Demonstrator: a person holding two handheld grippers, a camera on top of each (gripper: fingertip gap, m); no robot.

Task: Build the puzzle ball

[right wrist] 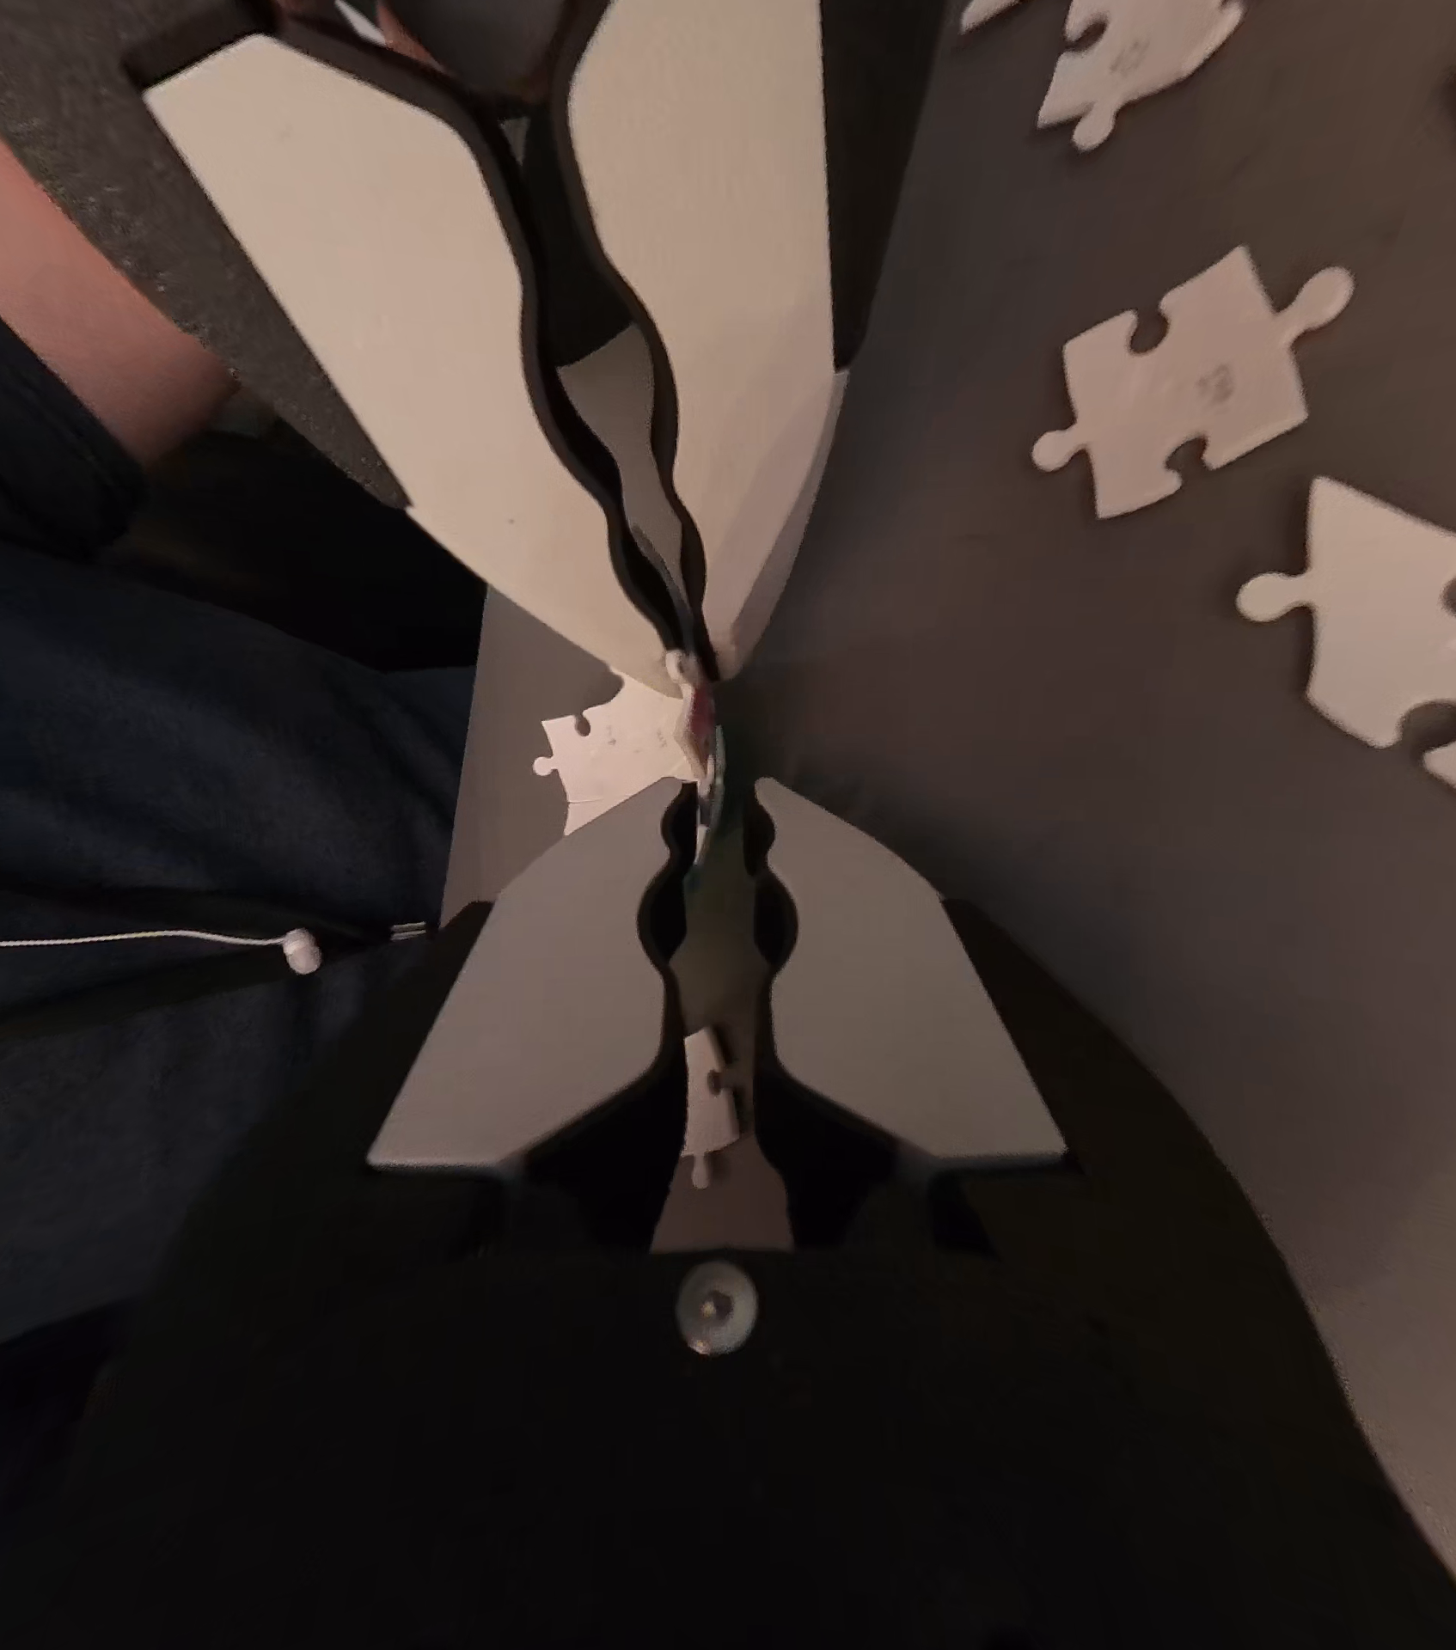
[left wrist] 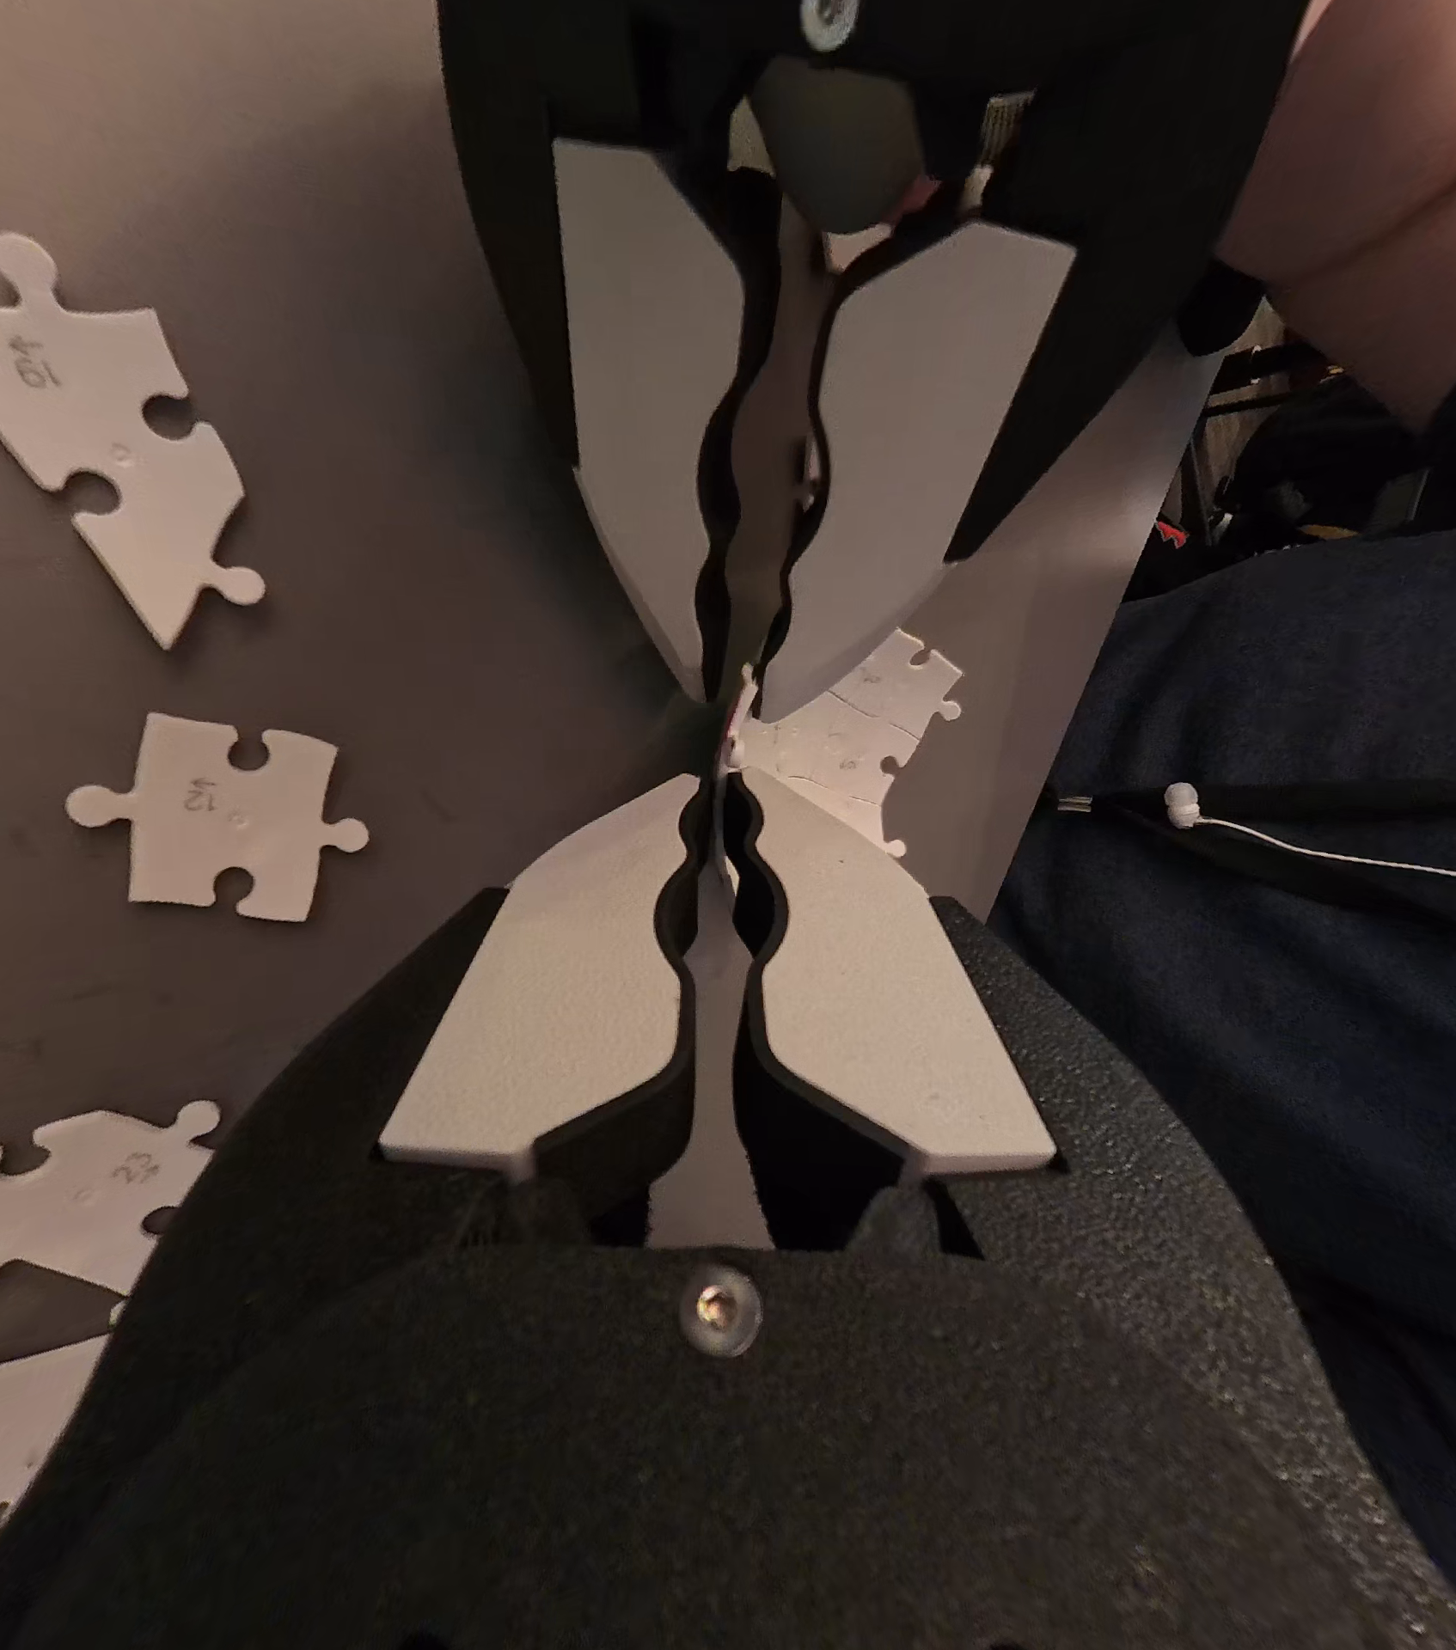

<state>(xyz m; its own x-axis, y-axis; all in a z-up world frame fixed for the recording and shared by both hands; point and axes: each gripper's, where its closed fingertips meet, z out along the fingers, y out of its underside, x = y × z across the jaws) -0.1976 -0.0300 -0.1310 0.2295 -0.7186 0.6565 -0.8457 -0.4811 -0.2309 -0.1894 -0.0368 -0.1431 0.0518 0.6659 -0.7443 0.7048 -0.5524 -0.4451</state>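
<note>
Both grippers meet tip to tip over the near edge of the grey table [left wrist: 403,554], fingers pointing straight at each other. Left gripper [left wrist: 720,795]: fingers nearly closed, pinching the thin edge of the joined puzzle section [left wrist: 863,741]. Right gripper [right wrist: 720,790]: also closed to a narrow slit, w/ the same curved section passing between its fingers; part of a white piece shows deeper in the slit.

The section is white on its back, several pieces already interlocked, fanning out toward the person's side. Coloured print shows only as a sliver at the pinch point.

A bare forearm [left wrist: 1403,205] comes in behind the right gripper; dark blue clothing [left wrist: 1296,893] w/ a white cord sits just beyond the table edge.

Loose pieces [left wrist: 211,817], white side up, flat on table: approx. 6 in left wrist view, 5 in right wrist view, some cut off by frame. All well apart from the grippers.
</note>
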